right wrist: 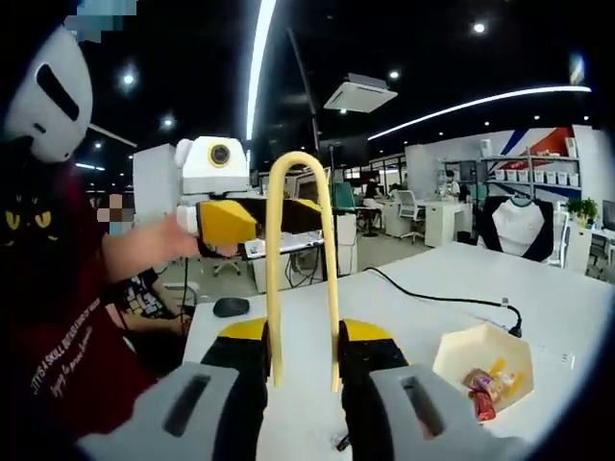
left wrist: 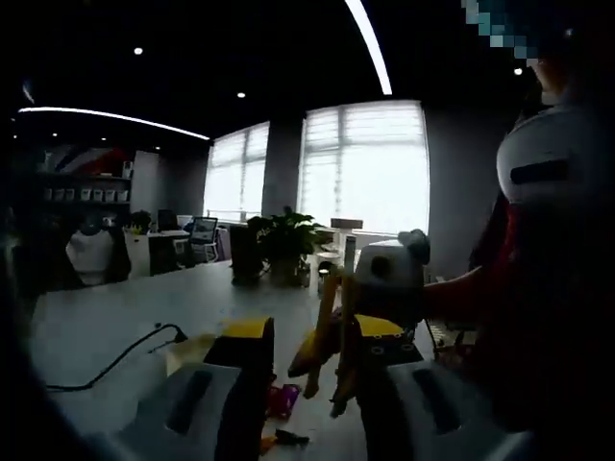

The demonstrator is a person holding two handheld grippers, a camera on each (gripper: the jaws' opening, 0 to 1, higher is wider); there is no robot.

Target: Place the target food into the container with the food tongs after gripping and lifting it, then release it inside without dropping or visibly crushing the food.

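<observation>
Tongs of yellow plastic clamped in the right gripper, bend pointing away toward twelve o'clock in the right gripper view, both arms running back between the jaws; held that way, judging by the task, so that a squeeze of the jaws closes the tool; arms near parallel with a clear gap between them, so neither pressed together nor pinching anything visible; working ends hidden under the jaws there, and too dim in the left gripper view to read with confidence. Container, a pale paper tray, on the white table at four o'clock, with a few wrapped snacks already lying inside. Pink morsel on the table near six o'clock in the left gripper view, low between that view's own jaws; probably the target food, though not certain. Left gripper parted and empty, held up off the table, likely just kept clear of the work. Black cable trailing across the table at two o'clock, well apart from the tray. Lifting not yet begun; next, presumably, lowering the tool over the food.
</observation>
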